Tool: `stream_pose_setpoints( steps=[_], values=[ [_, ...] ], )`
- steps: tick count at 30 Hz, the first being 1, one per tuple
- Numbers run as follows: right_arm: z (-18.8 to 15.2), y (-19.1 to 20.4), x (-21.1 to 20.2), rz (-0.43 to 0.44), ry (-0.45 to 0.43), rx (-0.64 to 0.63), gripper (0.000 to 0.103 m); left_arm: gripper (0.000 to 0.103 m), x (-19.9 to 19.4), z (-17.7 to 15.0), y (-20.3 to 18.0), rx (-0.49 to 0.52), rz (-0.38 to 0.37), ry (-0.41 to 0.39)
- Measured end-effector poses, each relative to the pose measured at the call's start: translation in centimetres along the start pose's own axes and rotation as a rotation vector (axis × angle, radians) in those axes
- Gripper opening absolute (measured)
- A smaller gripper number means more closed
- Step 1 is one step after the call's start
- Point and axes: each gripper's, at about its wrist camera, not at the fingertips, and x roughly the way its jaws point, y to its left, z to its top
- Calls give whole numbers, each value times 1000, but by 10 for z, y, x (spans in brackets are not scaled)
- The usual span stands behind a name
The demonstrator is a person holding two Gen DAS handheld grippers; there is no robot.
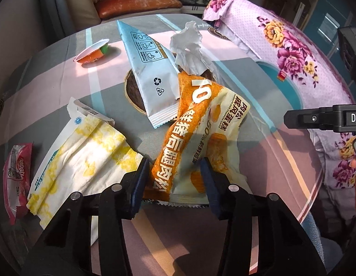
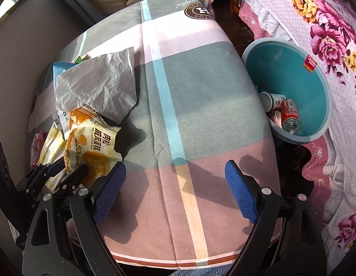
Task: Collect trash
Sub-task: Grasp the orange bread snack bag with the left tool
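Glossy plastic wrapper [image 1: 196, 142], matt woven tablecloth [image 2: 201, 87]

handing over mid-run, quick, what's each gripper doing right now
left gripper: closed on the orange cake wrapper.
right gripper: open, empty, above the tablecloth.

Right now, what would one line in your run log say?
left gripper: closed on orange cake wrapper | right gripper: open, empty | teal bin: red can, paper cup

Crumpled orange-white cake wrapper [image 1: 196, 142] on table among wrappers.
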Motion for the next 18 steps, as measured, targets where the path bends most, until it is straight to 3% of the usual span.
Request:
stream_pose_setpoints(
  steps=[7,13,18],
  values=[
    [6,14,-1,-11,-12,-29,84,23,-26,4,2,-39,-86,-47],
    [9,19,-1,3,-19,-27,84,22,-21,3,7,-59,-139,-24],
    [16,37,7,58,-8,-53,84,22,-12,-2,16,-97,-243,6]
  ],
)
